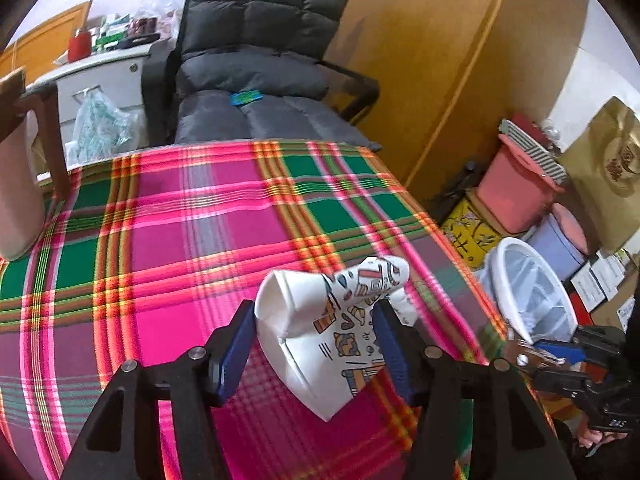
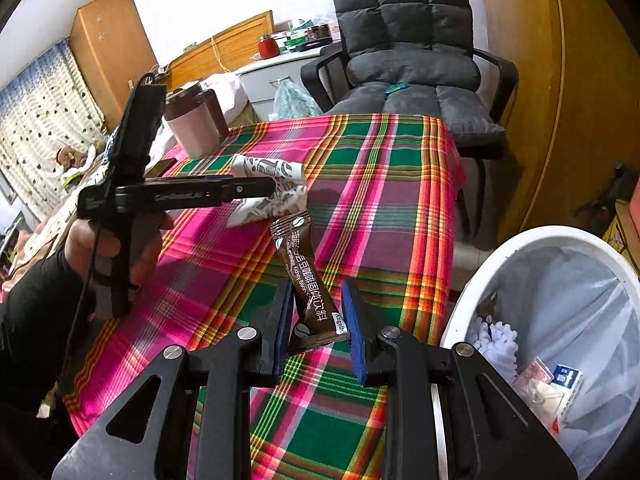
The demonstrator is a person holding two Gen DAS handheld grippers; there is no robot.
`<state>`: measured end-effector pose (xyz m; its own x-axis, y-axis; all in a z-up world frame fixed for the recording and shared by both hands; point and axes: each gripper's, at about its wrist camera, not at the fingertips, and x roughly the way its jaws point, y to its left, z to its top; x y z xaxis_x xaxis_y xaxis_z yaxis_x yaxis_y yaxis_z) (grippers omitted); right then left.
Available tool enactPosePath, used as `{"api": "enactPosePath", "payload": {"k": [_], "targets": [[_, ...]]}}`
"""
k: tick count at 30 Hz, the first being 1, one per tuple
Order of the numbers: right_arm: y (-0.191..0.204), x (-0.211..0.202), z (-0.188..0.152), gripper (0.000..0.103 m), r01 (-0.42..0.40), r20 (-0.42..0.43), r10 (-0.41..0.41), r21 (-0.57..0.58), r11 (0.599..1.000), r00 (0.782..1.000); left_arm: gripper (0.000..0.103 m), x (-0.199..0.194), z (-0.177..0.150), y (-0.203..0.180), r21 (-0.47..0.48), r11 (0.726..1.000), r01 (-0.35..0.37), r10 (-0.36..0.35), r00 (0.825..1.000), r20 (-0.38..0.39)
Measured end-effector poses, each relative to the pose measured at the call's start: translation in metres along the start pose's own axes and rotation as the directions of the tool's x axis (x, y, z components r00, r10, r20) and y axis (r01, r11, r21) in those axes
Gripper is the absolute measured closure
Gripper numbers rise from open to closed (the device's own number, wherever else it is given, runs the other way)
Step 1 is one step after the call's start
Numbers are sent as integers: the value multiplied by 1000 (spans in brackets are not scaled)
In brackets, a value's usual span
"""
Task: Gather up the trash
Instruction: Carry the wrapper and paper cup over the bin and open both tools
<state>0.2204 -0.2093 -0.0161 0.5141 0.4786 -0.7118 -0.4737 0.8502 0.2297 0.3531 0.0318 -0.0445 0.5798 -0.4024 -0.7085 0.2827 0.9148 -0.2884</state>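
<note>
At the tabletop's (image 1: 160, 240) left edge stands a pale mug (image 1: 16, 208) with a dark handle, on the plaid cloth that covers the whole top.

Further right, nearer the front edge, the left gripper (image 1: 314, 312) has its jaws spread wide with the crumpled paper cup (image 1: 304, 344) between them. The cup is white with coloured drawings, squashed flat at one end. Both blue pads look to be at its sides, but from this angle I cannot tell whether they press on it or only flank it. In the right wrist view a person's hand (image 2: 104, 248) in a dark sleeve grips this tool's handle.

Right of that, toward the tabletop's right front corner, the right gripper (image 2: 317, 292) has its jaws narrowly set and clamped on the lower end of a brown coffee sachet (image 2: 308, 280). The sachet stands up and away from the pads, its torn top end near the cup.

Past the tabletop's right edge, lower down, sits the white bin (image 2: 540, 236) with a clear liner, some wrappers and paper already in its bottom.

Behind the far edge is a grey padded chair (image 2: 404, 40).
</note>
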Motion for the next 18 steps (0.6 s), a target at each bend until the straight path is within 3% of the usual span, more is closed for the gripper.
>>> {"api": "enactPosePath", "payload": {"k": [4, 6, 18], "targets": [[-1, -3, -1, 75, 7, 8, -7, 7, 1000, 1000, 73, -3, -3, -12, 9, 1000, 16, -16, 1000, -1], [-2, -5, -2, 75, 11, 13, -11, 13, 1000, 1000, 79, -3, -7, -19, 16, 1000, 17, -17, 1000, -5], [-6, -13, -8, 76, 27, 26, -28, 47, 999, 999, 87, -18, -21, -53, 54, 999, 1, -2, 1000, 30]]}}
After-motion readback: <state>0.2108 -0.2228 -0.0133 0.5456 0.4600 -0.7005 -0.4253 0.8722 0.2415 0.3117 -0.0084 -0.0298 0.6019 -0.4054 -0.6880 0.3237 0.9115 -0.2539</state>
